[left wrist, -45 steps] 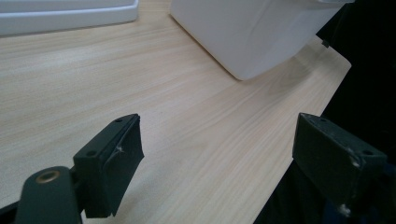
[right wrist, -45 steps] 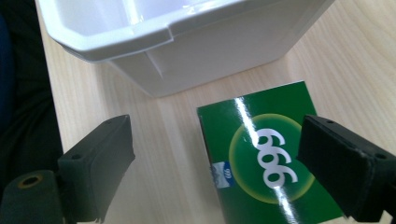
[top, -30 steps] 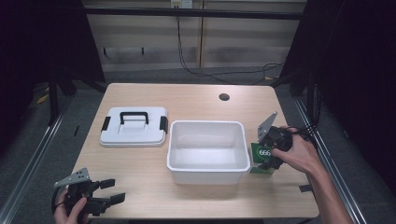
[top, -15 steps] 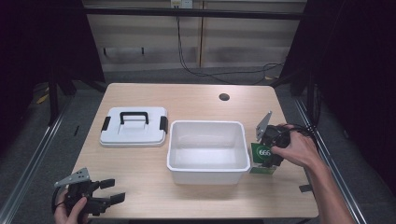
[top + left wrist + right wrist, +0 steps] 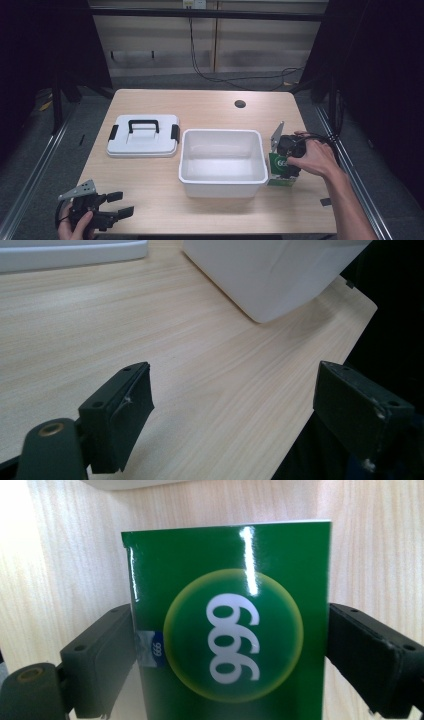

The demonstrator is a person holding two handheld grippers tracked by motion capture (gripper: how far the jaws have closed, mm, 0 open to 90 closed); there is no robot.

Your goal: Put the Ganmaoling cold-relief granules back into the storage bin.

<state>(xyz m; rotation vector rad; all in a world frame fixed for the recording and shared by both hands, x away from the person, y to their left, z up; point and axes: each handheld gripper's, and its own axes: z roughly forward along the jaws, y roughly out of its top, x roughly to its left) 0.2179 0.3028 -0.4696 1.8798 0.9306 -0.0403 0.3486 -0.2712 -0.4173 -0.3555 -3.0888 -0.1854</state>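
Lid (image 5: 143, 135) left of tub (image 5: 222, 162); box (image 5: 281, 171) right (touching tub), on table (image 5: 200, 107).

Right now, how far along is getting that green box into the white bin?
Done: the lid is off and lies left of the white bin. In hand: the right gripper has its fingers against both sides of the green box, which stands on the table right of the bin. The left gripper waits open. Left: probably lifting the box in.

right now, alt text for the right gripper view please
A green box with a white 999 in a pale circle sits between the two black jaws of the right hand-held gripper, both pressed against its sides. Pale wooden table lies behind it.
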